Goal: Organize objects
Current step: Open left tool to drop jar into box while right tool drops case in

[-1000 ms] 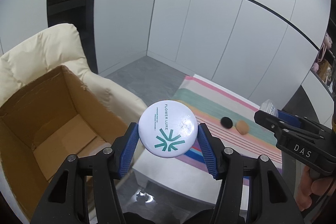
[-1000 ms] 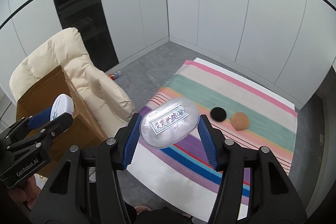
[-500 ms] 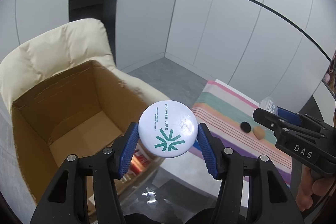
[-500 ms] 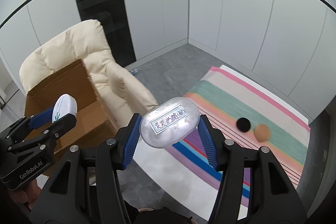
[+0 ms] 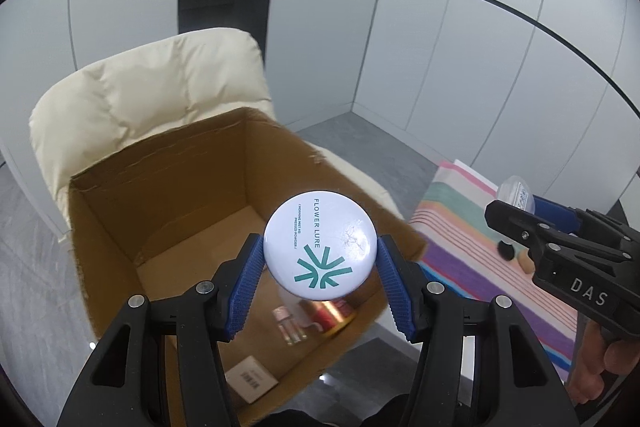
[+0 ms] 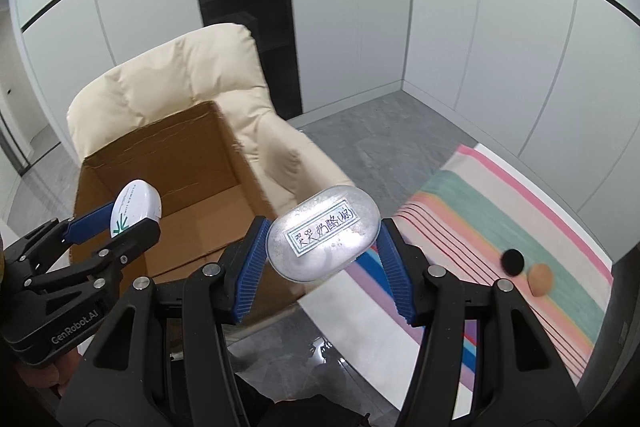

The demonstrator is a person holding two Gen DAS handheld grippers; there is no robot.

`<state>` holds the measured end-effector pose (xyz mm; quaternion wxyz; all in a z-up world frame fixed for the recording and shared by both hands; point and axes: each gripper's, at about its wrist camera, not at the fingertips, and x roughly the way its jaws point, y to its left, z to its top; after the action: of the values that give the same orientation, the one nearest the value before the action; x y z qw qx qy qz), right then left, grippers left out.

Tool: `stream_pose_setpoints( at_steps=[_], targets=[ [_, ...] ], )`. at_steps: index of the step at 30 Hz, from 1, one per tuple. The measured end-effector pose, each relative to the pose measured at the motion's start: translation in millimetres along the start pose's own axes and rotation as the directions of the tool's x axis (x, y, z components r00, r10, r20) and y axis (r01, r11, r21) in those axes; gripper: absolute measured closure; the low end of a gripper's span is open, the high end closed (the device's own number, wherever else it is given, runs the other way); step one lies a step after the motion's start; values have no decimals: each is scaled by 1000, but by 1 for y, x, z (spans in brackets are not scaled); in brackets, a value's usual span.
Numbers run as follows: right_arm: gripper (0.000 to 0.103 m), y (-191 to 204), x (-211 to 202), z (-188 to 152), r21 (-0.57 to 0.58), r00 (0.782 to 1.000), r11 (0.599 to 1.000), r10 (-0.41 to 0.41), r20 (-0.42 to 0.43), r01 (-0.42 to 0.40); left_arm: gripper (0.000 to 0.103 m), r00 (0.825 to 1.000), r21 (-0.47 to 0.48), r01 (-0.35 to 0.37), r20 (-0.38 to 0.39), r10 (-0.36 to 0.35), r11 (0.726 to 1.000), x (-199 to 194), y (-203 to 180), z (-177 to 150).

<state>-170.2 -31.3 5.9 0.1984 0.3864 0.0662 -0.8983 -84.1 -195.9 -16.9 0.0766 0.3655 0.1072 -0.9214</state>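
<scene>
Left wrist view: left gripper (image 5: 320, 263) clamps a white round powder compact (image 5: 320, 245) above the open cardboard box (image 5: 168, 187).
Right wrist view: right gripper (image 6: 322, 247) clamps a clear oval labelled case (image 6: 324, 231) beside the box's right wall.
Box: sits on a cream armchair (image 6: 168, 87).
Striped cloth (image 6: 520, 207): black puff (image 6: 512, 261) and tan sponge (image 6: 541, 278) near its right edge.

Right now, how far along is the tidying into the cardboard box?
Done: a few small items already lie in the cardboard box, including a small bottle and a flat packet. In hand: the left gripper holds a white round compact over the box, and the right gripper holds a clear oval case beside it. Left: a black puff and a tan sponge lie on the striped mat.
</scene>
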Motion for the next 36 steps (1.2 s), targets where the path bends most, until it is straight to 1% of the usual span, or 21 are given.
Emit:
stream_pose_setpoints(
  at_steps=[10,13,14,16,18,21,25,27,29,31,34,36],
  targets=[
    [45,40,13,7,-59,998,997,54,-23,-56,44,998,-26,-58,-12,57,998,-5,34,-2],
    [45,49,18,8,-69,997,995,68,-32,-70,44,997,-30,-75,-4,75,997,-10,45,-1],
    [45,54,20,9,-76,996,994,75,-38,-78,42,997,-33,-79,4,79,996,-14,48,-1],
    [45,61,22,10,-85,996,993,83,-45,-86,36,996,-40,-85,24,86,996,-21,56,0],
    [45,69,25,11,-95,994,991,94,-54,-98,23,993,-63,-100,56,103,993,-30,64,1],
    [45,80,27,11,-114,993,987,107,-59,-113,13,987,-80,-137,74,143,987,-35,75,4],
    [45,91,33,12,-122,989,984,124,-78,-133,6,979,-94,-190,63,196,977,-36,89,2],
    [45,98,36,11,-128,987,981,132,-90,-143,6,969,-98,-235,55,241,967,-35,95,-1],
    [45,103,38,10,-136,986,980,132,-98,-145,4,961,-89,-266,48,271,960,-33,99,-2],
    [45,107,40,8,-144,986,979,132,-103,-146,1,957,-85,-286,33,290,954,-31,103,-3],
    [45,111,42,6,-153,984,976,134,-119,-152,1,955,-87,-292,24,295,953,-30,106,-3],
    [36,110,41,5,-158,985,977,129,-114,-146,1,955,-83,-295,22,297,952,-30,106,-3]
  ],
)
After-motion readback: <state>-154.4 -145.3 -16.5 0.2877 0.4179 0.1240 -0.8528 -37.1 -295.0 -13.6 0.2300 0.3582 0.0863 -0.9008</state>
